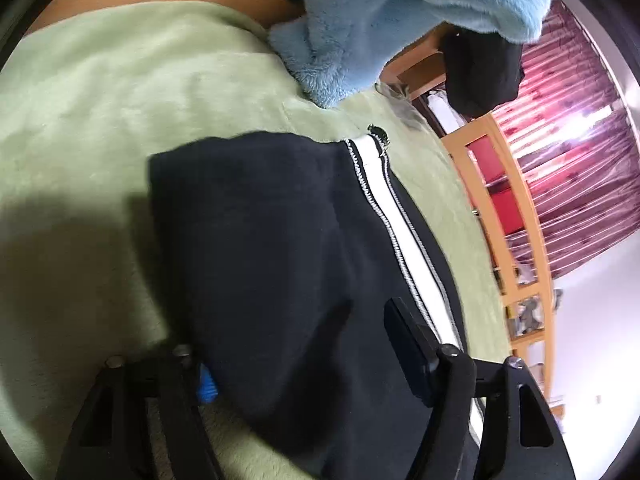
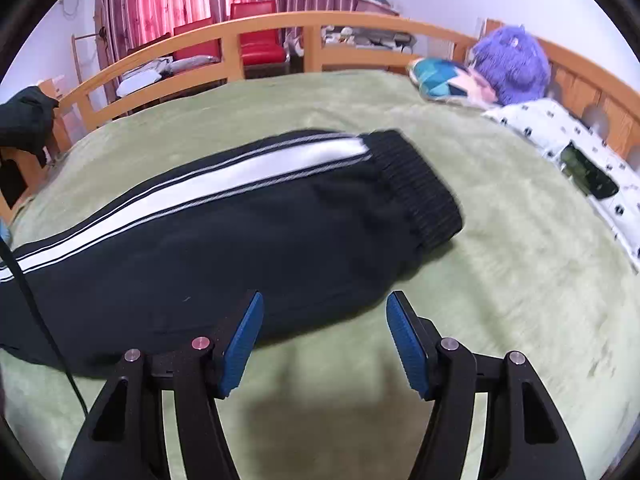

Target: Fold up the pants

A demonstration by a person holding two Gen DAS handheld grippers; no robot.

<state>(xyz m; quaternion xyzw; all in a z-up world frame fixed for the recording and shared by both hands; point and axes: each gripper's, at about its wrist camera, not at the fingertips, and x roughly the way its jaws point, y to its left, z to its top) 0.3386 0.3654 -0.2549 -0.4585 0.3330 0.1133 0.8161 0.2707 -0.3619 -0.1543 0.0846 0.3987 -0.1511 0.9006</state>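
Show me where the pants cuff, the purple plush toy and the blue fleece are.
pants cuff [image 2: 420,188], right wrist view, on the ribbed black band.
purple plush toy [image 2: 510,62], right wrist view, on its shaggy middle.
blue fleece [image 1: 360,32], left wrist view, on its fuzzy middle.

The right tongs [image 2: 324,340] hang spread wide and empty, while the left tongs [image 1: 304,364] straddle dark cloth.

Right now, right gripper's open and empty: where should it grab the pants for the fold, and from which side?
Probably the ribbed cuff. It is the free end of the pants, thick and raised off the green blanket, so a finger can slide under. Bring the right gripper in low from the near edge, across the ribbing. The left gripper straddles the other end.
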